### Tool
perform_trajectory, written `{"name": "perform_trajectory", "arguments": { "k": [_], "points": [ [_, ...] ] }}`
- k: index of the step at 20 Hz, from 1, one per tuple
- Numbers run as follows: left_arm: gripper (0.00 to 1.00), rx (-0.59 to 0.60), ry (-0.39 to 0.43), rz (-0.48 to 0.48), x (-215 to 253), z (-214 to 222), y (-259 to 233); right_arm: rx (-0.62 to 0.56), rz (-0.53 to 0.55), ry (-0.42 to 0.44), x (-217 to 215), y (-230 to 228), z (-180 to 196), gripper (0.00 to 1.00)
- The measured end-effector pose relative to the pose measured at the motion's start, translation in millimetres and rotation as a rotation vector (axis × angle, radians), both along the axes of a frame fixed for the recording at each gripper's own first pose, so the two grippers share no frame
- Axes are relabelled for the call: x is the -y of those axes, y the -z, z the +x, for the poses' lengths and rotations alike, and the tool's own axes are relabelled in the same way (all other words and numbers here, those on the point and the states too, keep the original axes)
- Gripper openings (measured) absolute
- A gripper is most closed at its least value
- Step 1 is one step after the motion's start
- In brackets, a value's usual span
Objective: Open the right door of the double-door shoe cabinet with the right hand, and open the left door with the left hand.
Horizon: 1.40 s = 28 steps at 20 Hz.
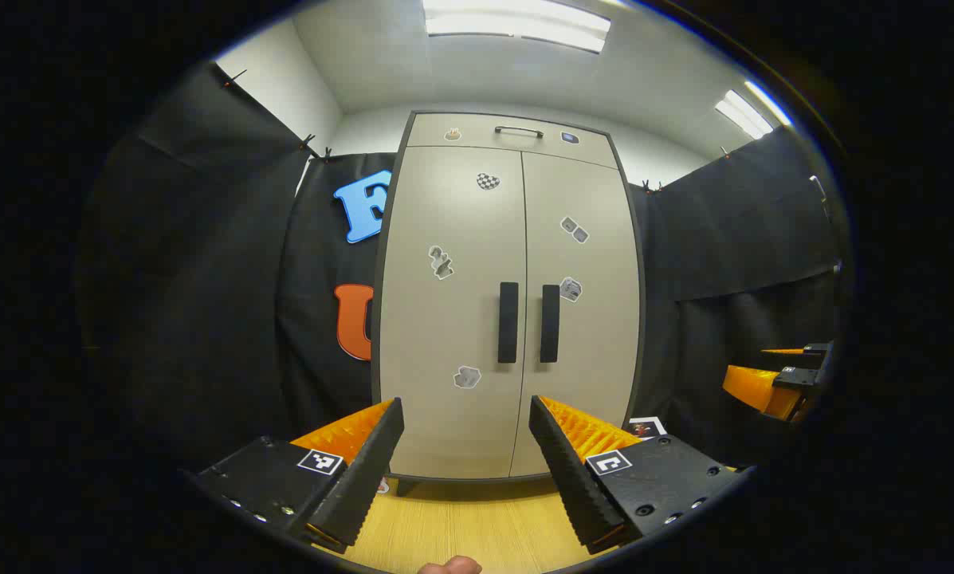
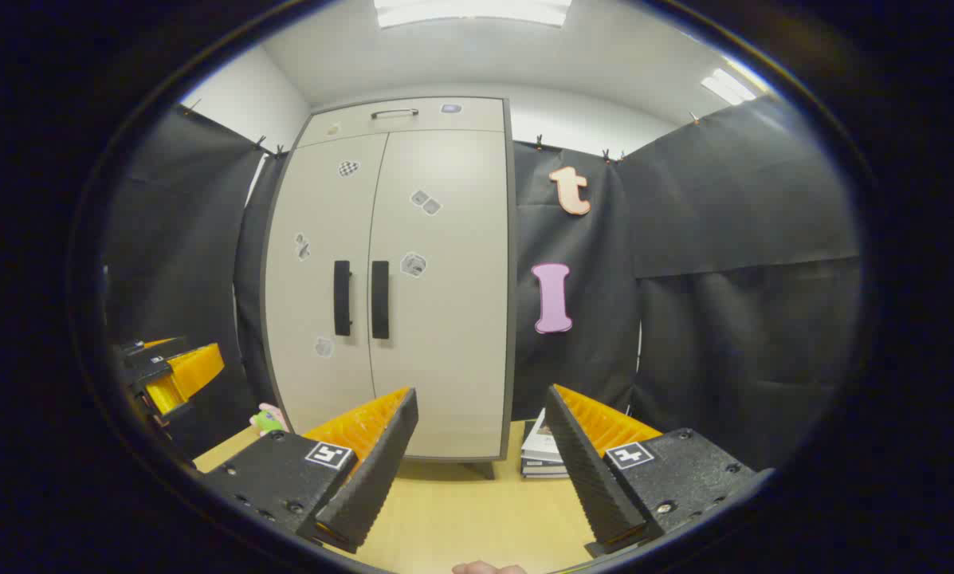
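A beige double-door shoe cabinet point(image 1: 445, 319) point(image 2: 445, 319) stands ahead on the wooden floor, both doors closed. Two black vertical handles sit side by side at mid height: the left door handle point(image 1: 508, 322) point(image 2: 342, 297) and the right door handle point(image 1: 550, 323) point(image 2: 379, 299). My left gripper point(image 1: 467, 414) is open, some distance in front of the cabinet with nothing between its fingers. My right gripper point(image 2: 480, 402) is open too, aimed at the cabinet's right edge, well short of it. The right gripper point(image 1: 795, 375) also appears at the far right of the left gripper view, and the left gripper point(image 2: 162, 363) at the far left of the right gripper view.
A top drawer with a black handle point(image 1: 518, 131) caps the cabinet. A stack of books point(image 2: 542, 454) lies on the floor at the cabinet's right foot. A small green and pink toy point(image 2: 268, 418) sits at its left. Black cloth walls close in on both sides.
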<state>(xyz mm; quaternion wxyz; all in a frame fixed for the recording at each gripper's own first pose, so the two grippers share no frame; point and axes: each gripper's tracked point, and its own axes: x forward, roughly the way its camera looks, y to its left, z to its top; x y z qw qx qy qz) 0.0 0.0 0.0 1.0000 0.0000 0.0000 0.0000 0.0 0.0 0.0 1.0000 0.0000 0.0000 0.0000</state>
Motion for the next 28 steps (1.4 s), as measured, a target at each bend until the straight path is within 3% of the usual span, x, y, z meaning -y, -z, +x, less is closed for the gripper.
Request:
{"name": "perform_trajectory", "arguments": {
  "k": [1, 13, 21, 28],
  "points": [
    [0.95, 0.003, 0.006, -0.005, 2.2, -1.0, -0.7, -0.003, -0.004, 0.002, -1.2, 0.8, -0.2, 1.0],
    [0.95, -0.011, 0.009, -0.012, -4.4, 2.6, 2.4, -0.015, -0.019, 0.028, -7.6, 4.2, -1.5, 1.0],
    [0.95, 0.0, 0.004, 0.007, -9.2, 7.7, -1.8, -0.016, 0.011, -0.009, -28.0, -2.7, 6.9, 1.0],
    [0.95, -0.03, 0.019, 0.008, -7.7, 1.6, 7.6, -0.041, 0.038, -0.125, -78.3, -16.7, 67.1, 1.0]
  ]
}}
